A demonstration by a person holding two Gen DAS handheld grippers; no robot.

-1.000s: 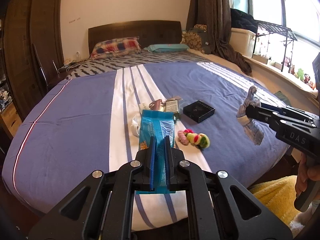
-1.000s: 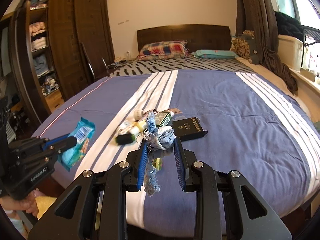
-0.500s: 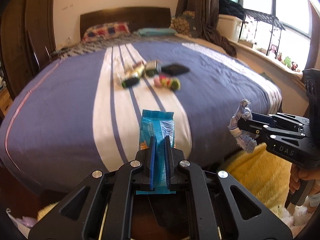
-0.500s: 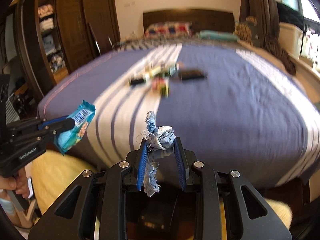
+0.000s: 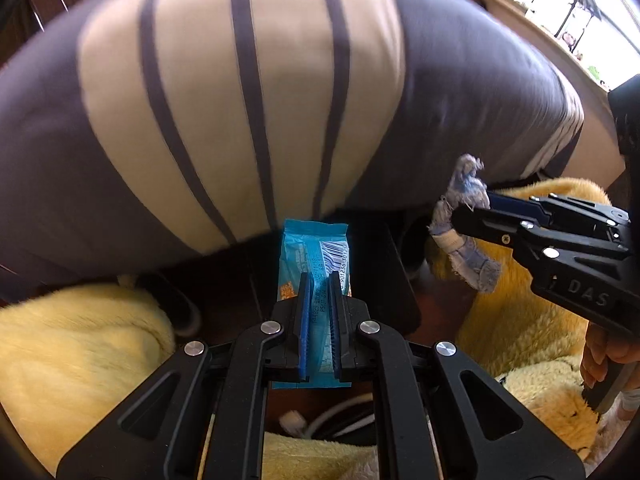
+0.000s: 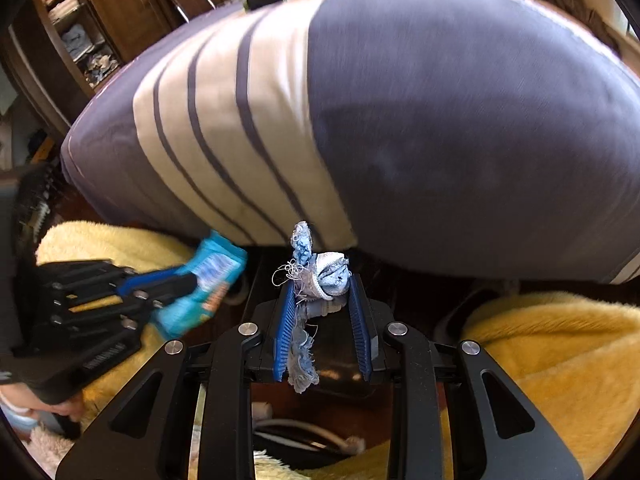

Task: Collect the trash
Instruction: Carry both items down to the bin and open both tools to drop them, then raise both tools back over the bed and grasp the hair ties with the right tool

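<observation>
The left gripper (image 5: 319,300) clamps a blue wrapper (image 5: 314,256), its long axis along the fingers; the right gripper (image 6: 322,312) pinches a frayed cloth scrap (image 6: 320,272). Both hang past the bed (image 5: 240,100) edge, side by side, pointing down at a dark container (image 6: 340,364) below.

1. The right tongs (image 6: 323,312) pinch a frayed blue cloth scrap (image 6: 320,272) between blue pads.
2. At left, the left tongs (image 6: 188,280) grip a blue snack wrapper (image 6: 208,284).
3. Beyond both: a striped bed (image 6: 360,120), with yellow fleece (image 6: 560,352) below.
</observation>
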